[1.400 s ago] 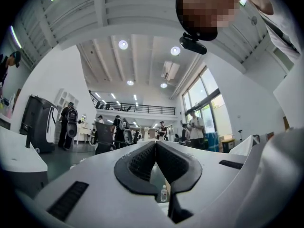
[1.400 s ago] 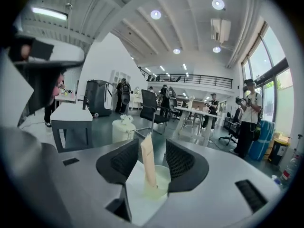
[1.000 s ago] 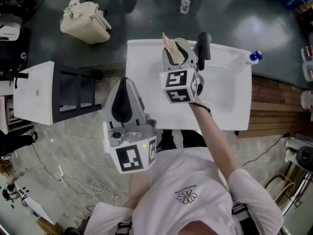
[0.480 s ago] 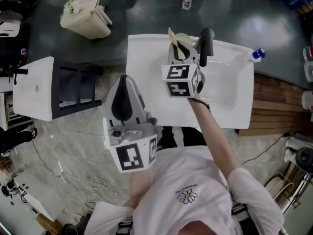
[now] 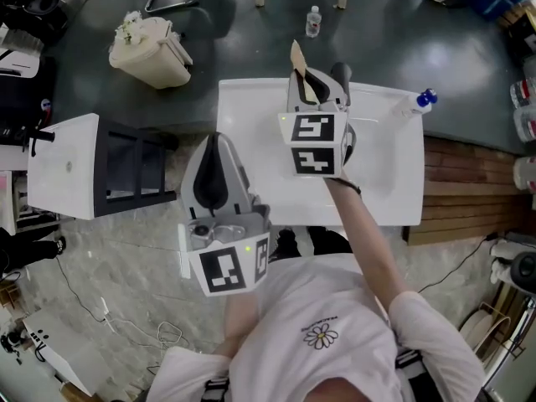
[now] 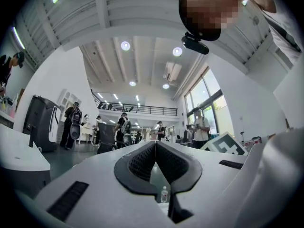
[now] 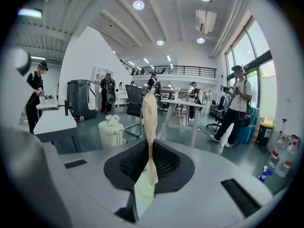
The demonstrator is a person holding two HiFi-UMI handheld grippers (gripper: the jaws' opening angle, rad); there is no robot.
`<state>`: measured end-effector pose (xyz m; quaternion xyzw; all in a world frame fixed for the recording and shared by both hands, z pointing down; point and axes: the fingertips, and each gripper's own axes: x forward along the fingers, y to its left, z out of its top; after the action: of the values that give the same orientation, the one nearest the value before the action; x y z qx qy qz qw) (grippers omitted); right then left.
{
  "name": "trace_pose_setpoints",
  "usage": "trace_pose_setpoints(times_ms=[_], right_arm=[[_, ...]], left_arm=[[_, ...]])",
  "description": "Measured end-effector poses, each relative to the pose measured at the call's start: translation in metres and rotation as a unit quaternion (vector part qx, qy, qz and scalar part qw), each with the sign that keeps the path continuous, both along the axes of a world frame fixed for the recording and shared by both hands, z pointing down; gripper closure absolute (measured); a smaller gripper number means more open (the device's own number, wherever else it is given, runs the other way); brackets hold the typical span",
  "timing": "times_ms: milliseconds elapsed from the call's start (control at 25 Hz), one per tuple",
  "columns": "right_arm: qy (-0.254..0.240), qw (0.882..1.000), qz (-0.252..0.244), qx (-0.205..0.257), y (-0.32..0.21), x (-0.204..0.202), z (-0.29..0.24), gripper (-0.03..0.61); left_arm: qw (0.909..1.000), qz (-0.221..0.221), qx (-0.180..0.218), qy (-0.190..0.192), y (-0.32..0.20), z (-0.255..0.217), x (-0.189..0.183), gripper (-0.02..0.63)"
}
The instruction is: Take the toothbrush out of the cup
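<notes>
My right gripper [image 5: 311,93] is over the far edge of the white table [image 5: 394,174]. Its jaws are closing, with the pads pressed on the cream toothbrush [image 5: 298,60], which sticks up past the fingertips. In the right gripper view the toothbrush [image 7: 149,115] stands upright between the black pads of the right gripper [image 7: 151,145]. The pale green cup [image 7: 142,191] sits just below the jaws. In the head view only part of the cup's rim [image 5: 319,79] shows behind the gripper. My left gripper [image 5: 213,151] is held off the table's near left corner, its pads [image 6: 142,159] together on nothing.
A blue-capped bottle [image 5: 420,101] stands at the table's far right. A dark upright post [image 5: 341,75] rises beside the cup. On the floor are a cream waste bin [image 5: 151,53] and a water bottle [image 5: 312,21]. A white cabinet [image 5: 63,166] stands to the left.
The right gripper has closed on the toothbrush and lifted it upward. The left gripper has stayed where it was.
</notes>
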<state>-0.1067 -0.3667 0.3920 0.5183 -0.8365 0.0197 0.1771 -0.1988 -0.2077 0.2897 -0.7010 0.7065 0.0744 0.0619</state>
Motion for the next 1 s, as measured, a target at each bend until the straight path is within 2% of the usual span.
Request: trace_pose_setpoints(times_ms=[320,560,800,880,1000], right_arm=[[-0.074,0.994,-0.006,0.075,0.015,0.02,-0.114,0.551],[-0.126,0.98,-0.022,0.156,0.056,0.046,-0.176,0.551],[-0.153,0.955,-0.033,0.253,0.106,0.079,-0.192,0.551],[-0.162,0.951,-0.03,0.262,0.12,0.089,-0.189,0.551],[-0.163,0.954,-0.019,0.252,0.135,0.107,-0.174,0.551]], left_arm=[[0.9994,0.021,0.026,0.002,-0.003,-0.035,0.013,0.597],[0.9982,0.042,0.042,0.001,-0.005,-0.055,0.026,0.597],[0.9964,0.054,0.057,-0.034,0.0,-0.063,0.041,0.597],[0.9957,0.052,0.064,-0.042,0.0,-0.065,0.042,0.597],[0.9951,0.049,0.074,-0.045,0.001,-0.07,0.042,0.597]])
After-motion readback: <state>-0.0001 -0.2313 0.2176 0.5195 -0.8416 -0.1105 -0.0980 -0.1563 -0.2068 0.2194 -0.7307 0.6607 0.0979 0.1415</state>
